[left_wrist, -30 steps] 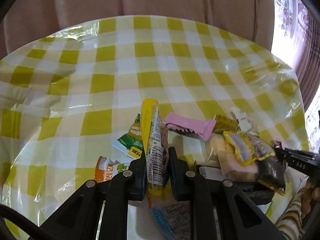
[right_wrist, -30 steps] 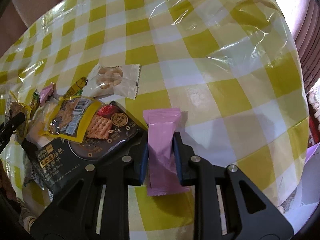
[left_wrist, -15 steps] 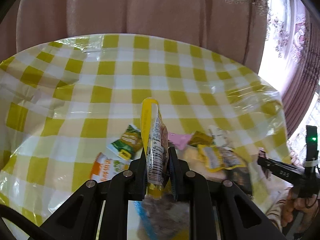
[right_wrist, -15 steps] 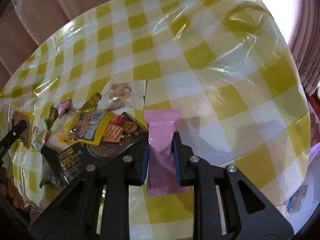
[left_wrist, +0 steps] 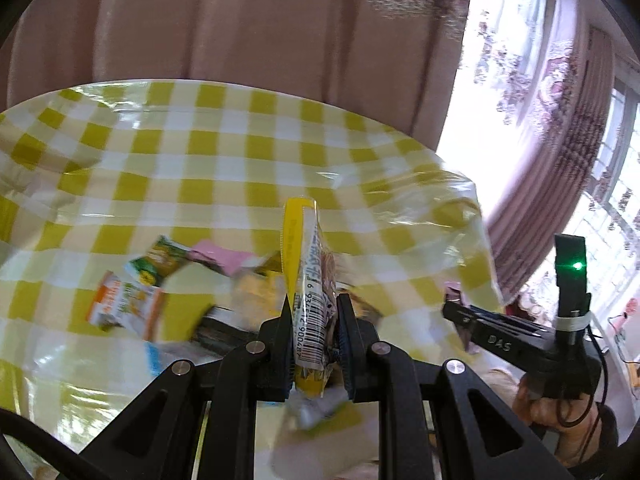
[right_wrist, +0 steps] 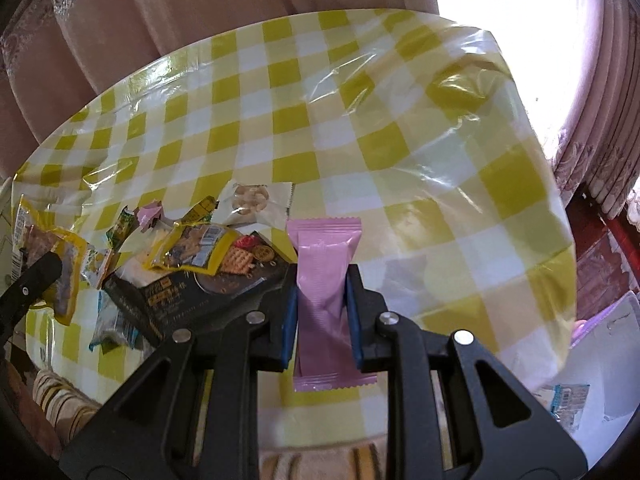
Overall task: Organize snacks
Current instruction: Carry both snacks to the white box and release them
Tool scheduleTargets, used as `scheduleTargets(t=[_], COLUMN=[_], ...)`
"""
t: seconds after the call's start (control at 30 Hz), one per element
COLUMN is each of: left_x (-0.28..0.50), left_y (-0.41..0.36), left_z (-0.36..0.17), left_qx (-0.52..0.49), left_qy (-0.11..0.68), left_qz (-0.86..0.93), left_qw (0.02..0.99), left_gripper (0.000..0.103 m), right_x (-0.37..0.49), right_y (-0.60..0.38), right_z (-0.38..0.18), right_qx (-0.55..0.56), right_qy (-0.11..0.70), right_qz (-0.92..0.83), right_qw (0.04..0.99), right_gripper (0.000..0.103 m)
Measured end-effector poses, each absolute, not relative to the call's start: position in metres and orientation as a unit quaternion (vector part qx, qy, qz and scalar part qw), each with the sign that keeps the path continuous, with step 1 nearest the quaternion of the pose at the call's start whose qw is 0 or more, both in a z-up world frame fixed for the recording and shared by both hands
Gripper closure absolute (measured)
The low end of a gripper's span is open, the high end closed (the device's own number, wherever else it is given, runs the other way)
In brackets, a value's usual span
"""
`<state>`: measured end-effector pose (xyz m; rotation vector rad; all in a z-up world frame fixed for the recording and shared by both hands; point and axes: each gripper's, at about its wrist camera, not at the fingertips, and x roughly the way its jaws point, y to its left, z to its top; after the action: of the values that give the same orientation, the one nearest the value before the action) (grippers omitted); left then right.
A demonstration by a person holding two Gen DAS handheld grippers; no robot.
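The left gripper (left_wrist: 314, 344) has its jaws nearly closed, clamped on a narrow yellow-edged snack packet with a printed barcode (left_wrist: 308, 292); the packet stands upright between the pads, held at its lower part so that the long upper end projects clear above the table. The right gripper (right_wrist: 322, 316) is likewise drawn in tight on a flat pink foil-wrapped snack bar with crimped ends (right_wrist: 324, 280), gripped across its middle so both ends overhang evenly and the bar does not droop. Both items are clear of the round table covered by a yellow-and-white checked cloth under clear plastic film (right_wrist: 360, 120), which suggests a carry step rather than a pick. The remaining snacks lie in a loose heap near the table's near-left edge in the right wrist view: a black biscuit box (right_wrist: 192, 288), a yellow pouch (right_wrist: 196, 250) resting on it, and a white packet of round pieces (right_wrist: 256, 202) just beyond. The wide bare cloth beyond the heap is the probable sorting area.
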<state>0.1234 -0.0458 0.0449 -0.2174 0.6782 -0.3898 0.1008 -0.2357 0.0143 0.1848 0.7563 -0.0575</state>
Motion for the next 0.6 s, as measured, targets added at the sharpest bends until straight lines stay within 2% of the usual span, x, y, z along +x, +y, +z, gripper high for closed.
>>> scheduleTargets(t=[0.6], left_x=[0.076], left_y=[-0.189], left_z=[0.053], left_qx=[-0.122], left_qy=[0.369], left_qz=[-0.361], left_qw=[0.848], left_gripper=[0.084], right_x=[0.016], right_y=[-0.346], right_z=[0.01], right_qx=[0.13], right_qy=[0.372], right_qz=[-0.093], right_qw=[0.914], right_gripper=[0.078])
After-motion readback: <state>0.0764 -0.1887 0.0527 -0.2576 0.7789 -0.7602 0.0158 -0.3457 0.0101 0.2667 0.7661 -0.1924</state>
